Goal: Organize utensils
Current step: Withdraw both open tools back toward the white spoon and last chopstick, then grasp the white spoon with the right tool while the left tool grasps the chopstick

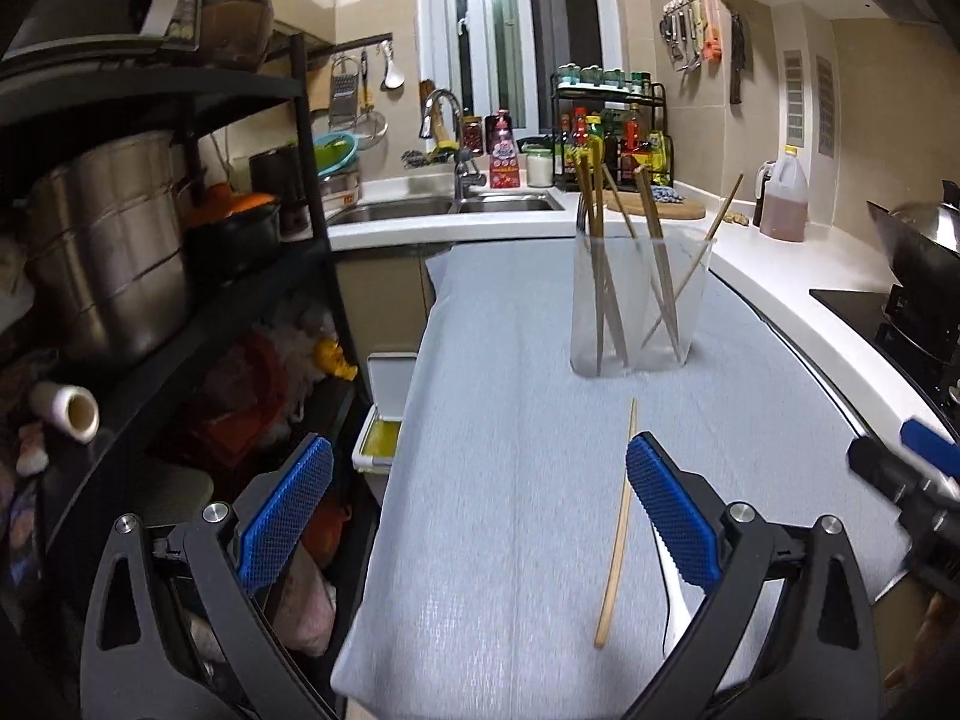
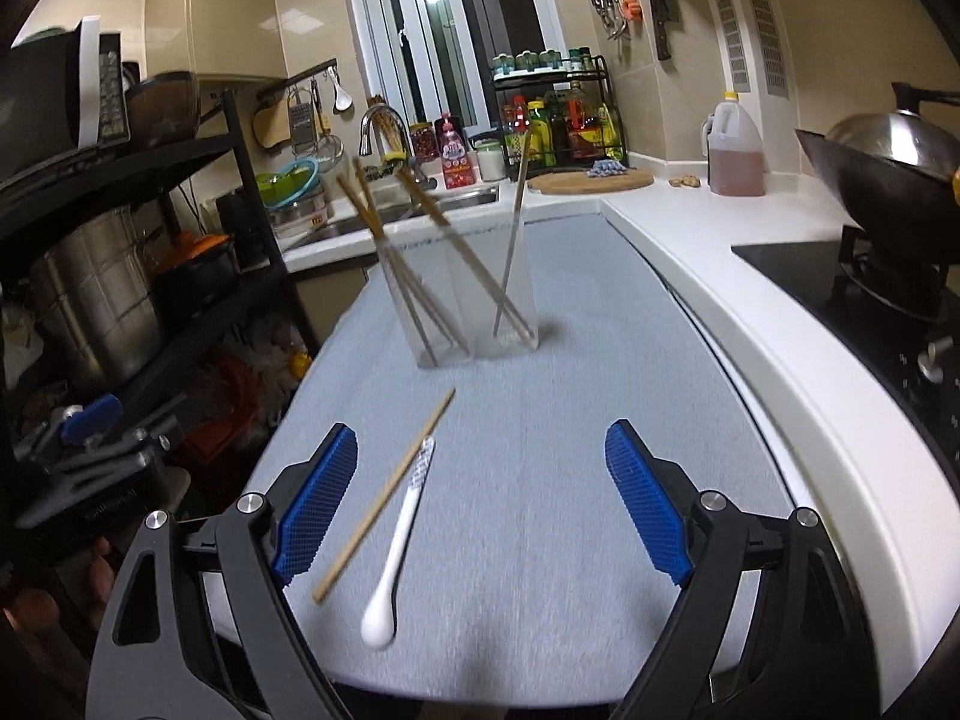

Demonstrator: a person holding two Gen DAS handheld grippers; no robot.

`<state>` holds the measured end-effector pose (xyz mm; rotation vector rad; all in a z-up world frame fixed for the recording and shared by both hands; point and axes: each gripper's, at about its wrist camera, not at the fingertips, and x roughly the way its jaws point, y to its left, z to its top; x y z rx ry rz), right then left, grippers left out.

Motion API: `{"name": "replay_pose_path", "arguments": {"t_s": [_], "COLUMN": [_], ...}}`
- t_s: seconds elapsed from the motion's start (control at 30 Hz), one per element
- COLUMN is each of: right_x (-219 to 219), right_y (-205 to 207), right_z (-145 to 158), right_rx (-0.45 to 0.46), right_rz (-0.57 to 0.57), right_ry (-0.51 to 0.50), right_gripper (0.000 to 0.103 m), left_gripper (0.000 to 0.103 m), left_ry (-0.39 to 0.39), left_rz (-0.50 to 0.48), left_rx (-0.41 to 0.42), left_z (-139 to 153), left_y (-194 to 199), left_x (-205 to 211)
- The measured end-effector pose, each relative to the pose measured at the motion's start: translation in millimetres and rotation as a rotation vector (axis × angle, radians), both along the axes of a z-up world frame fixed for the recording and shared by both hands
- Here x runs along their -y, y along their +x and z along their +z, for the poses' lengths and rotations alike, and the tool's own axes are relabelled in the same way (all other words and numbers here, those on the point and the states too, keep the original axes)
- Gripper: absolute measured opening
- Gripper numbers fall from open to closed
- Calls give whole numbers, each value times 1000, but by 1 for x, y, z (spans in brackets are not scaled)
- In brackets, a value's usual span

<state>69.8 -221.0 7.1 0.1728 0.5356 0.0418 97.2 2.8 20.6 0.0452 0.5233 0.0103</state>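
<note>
A chopstick (image 2: 387, 498) and a spoon (image 2: 399, 546) lie side by side on the table (image 2: 570, 420). Behind them stands a holder (image 2: 474, 294) with chopsticks in it.

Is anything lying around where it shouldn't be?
Yes. One chopstick and a white spoon lie loose, side by side, on the grey mat. The other chopsticks stand leaning in the clear holder farther back. Nothing looks spilled or broken.

No text can be read with certainty. The pink pouch (image 2: 454, 156) by the sink and the sauce bottles (image 2: 564, 126) on the rack carry labels, and the left gripper's (image 2: 90, 468) body bears faint lettering, all too blurred to make out.
</note>
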Motion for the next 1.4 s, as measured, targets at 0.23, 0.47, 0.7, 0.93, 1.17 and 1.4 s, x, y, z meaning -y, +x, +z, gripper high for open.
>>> {"name": "replay_pose_path", "arguments": {"t_s": [0.23,0.47,0.7,0.93,1.17,1.4], "right_x": [-28,-46,-56,-66,-20,19], "right_y": [-14,-8,-4,-4,-4,-3], "right_z": [-58,-96,-107,-114,-111,-109], "right_rx": [-70,-93,-108,-37,-57,-65], "right_rz": [58,141,173,207,119,54], "right_ry": [-52,-64,-22,-140,-59,-92], "right_gripper": [82,59,57,23,22,22], "left_gripper": [95,95,95,95,95,73], "left_ry": [-19,-36,-52,-38,-94,-51], "left_rz": [42,69,67,46,-22,-132], "left_rx": [-55,-76,-82,-106,-122,-127], "left_z": [-28,-39,-40,-50,-68,-99], "left_y": [-26,-36,-31,-25,-22,-16], "left_x": [-17,-28,-25,-13,-3,31]}}
